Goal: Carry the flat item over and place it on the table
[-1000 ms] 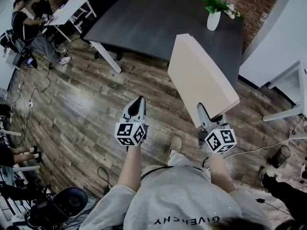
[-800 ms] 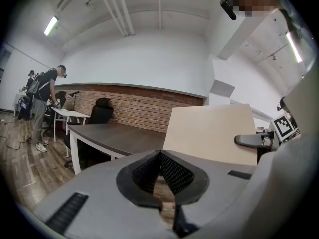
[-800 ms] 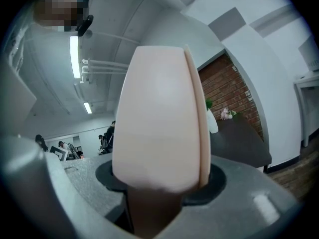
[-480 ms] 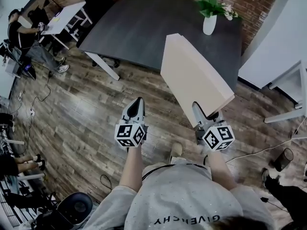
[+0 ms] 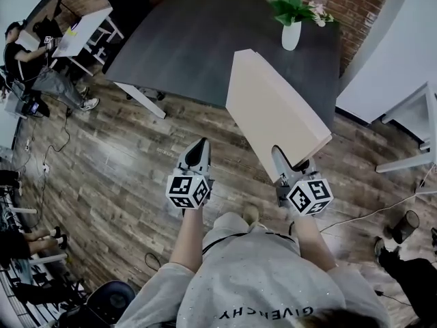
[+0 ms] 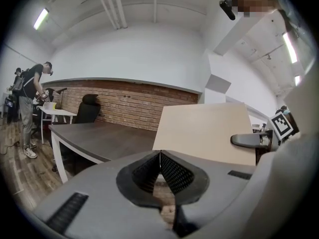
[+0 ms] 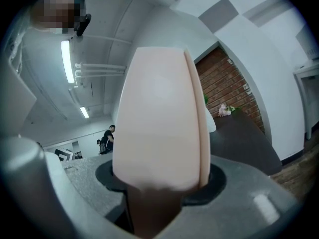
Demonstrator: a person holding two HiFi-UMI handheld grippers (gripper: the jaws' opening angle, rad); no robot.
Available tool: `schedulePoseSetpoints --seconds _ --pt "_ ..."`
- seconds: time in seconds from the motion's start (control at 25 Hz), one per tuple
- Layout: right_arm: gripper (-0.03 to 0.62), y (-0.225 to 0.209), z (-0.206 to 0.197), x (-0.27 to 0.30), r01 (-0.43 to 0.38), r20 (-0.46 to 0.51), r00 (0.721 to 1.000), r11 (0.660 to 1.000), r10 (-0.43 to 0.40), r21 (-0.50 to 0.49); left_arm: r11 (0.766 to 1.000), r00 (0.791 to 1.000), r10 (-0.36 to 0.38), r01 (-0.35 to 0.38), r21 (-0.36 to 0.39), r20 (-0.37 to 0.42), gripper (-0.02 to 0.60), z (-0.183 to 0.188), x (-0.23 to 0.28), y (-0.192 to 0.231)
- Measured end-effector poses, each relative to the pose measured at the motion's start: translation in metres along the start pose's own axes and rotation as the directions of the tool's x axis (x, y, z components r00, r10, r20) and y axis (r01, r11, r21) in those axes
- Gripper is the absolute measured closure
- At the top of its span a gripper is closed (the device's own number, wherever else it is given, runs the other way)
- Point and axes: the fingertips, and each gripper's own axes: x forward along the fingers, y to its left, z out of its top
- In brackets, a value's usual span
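**Beige board held at 1 end, close to the dark desk**

The beige board (image 5: 276, 115) is off the floor, clamped at its near short end by the right gripper (image 5: 290, 164). It slants up and away toward the near edge of the desk (image 5: 198, 39). The left gripper (image 5: 198, 150) is empty, its 2 jaws pressed together, and sits beside the board without touching it.

To do this step well, I would keep the clamp firm, since a long board held at 1 end will want to sag or twist. I would bring the far end over the desk's near edge, well apart from the potted plant (image 5: 292, 19) at the far right corner. Lay the board flat before the jaws part; the free left gripper could steady its long edge.

In the right gripper view the board (image 7: 159, 118) blocks most of the desk ahead. Its underside shows in no view, and I cannot tell whether its far end has already crossed the desk's edge. Whether it is a solid panel or a thin box is also unclear.
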Motion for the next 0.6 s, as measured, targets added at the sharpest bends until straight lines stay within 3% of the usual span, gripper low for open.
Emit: schedulePoseSetpoints --seconds 0.36,0.6 --pt "0.329 -0.008 0.001 0.007 0.018 0.0 1.0 1.0 -0.018 0.022 0.998 0.998 -0.055 0.055 0.011 -0.01 0.583 0.0 0.011 -0.013" --pt "0.329 -0.006 -0.008 0.028 0.024 -0.007 1.0 0.998 -0.023 0.066 1.0 1.0 -0.013 0.013 -0.009 -0.014 0.583 -0.012 0.003 0.01"
